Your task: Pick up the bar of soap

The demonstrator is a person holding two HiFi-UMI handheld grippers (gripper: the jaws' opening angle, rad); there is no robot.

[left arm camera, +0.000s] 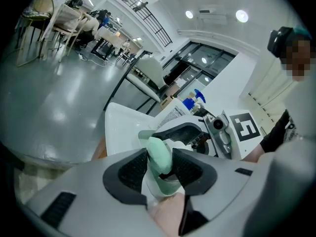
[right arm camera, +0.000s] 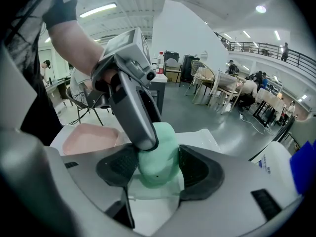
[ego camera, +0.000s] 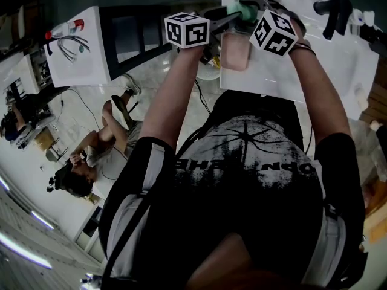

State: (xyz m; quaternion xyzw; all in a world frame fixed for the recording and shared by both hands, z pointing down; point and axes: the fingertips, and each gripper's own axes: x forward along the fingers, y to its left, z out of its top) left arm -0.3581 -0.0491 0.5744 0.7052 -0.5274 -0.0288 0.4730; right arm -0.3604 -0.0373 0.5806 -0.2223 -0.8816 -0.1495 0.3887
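A mint-green bar of soap [ego camera: 240,9] is held in the air between my two grippers, above the near edge of a white counter [ego camera: 329,62]. My left gripper [left arm camera: 159,163] has its dark pads against both sides of the soap [left arm camera: 159,154]. Opposite it, my right gripper [right arm camera: 157,166] also grips the soap [right arm camera: 159,159] between its pads. One finger [right arm camera: 132,107] of the left gripper lies on the soap's upper left side in the right gripper view. A pink soap dish [ego camera: 236,52] sits just below the grippers.
On the counter stand a black fixture [ego camera: 335,9] and a blue spray bottle [left arm camera: 197,97]. A second white table [ego camera: 78,47] with cables stands at the left. A person sits on the floor [ego camera: 100,153] below it. Chairs and tables fill the hall behind [right arm camera: 222,88].
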